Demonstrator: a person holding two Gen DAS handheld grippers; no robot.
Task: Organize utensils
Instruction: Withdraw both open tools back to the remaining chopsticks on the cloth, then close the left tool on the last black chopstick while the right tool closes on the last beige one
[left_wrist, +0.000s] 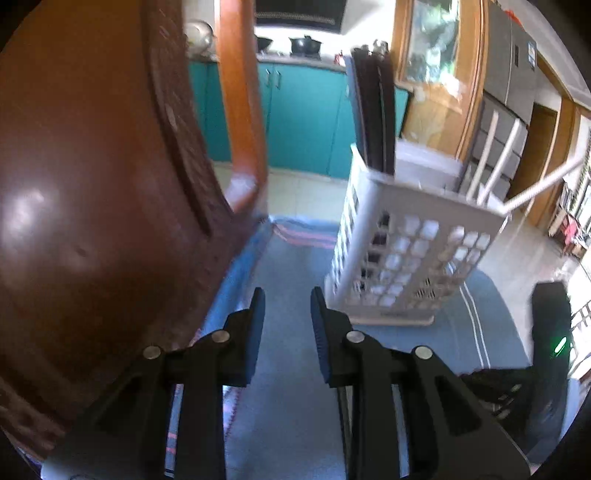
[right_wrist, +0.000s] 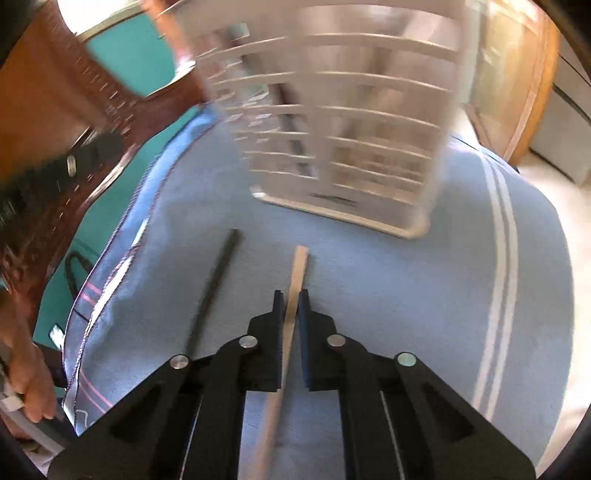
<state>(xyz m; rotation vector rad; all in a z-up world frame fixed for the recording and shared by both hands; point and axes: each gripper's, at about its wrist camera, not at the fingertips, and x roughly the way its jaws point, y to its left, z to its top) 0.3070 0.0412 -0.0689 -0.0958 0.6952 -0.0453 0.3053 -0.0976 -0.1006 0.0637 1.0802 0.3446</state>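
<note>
**A:** What've I got, going left to right from the white basket (right_wrist: 332, 122)?

**B:** Left gripper (left_wrist: 287, 306) just left of it, jaws apart, nothing between (only blue cloth (left_wrist: 288, 424)). Black chopstick (right_wrist: 212, 291) lies near the basket's front, and the right gripper (right_wrist: 291, 306) is clamped on the wooden chopstick (right_wrist: 298, 269) beside it.
</note>
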